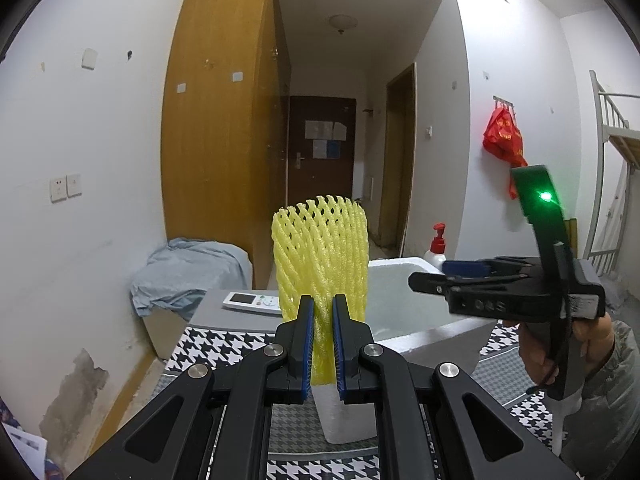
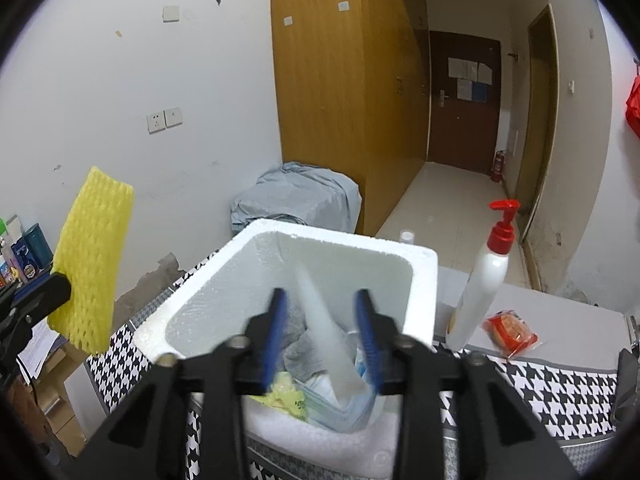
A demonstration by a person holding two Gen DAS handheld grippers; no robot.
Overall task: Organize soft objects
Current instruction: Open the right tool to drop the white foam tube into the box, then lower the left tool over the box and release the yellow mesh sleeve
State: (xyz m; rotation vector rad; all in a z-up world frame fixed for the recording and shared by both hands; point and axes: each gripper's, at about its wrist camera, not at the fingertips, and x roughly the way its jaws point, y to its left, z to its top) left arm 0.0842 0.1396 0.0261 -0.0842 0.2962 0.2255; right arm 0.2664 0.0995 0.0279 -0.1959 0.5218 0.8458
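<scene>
My left gripper (image 1: 323, 304) is shut on the lower part of a yellow foam net sleeve (image 1: 320, 248), which stands upright above the table. In the right wrist view the same yellow net sleeve (image 2: 94, 256) hangs at the left, clear of the box. My right gripper (image 2: 320, 296) is open, hovering over a white foam box (image 2: 424, 280). A pale, blurred foam sheet (image 2: 328, 336) stands tilted between its fingers, its lower end among the box's contents. The pads do not press on it. A grey cloth (image 2: 298, 328) and a yellow item (image 2: 286, 394) lie inside the box.
A white pump bottle with a red top (image 2: 480, 280) and a red packet (image 2: 510, 330) sit right of the box. A remote control (image 1: 252, 302) lies on the houndstooth table cover (image 2: 560, 392). A white foam block (image 1: 344, 416) stands under my left gripper. A cloth-draped box (image 2: 300, 196) sits by the wardrobe.
</scene>
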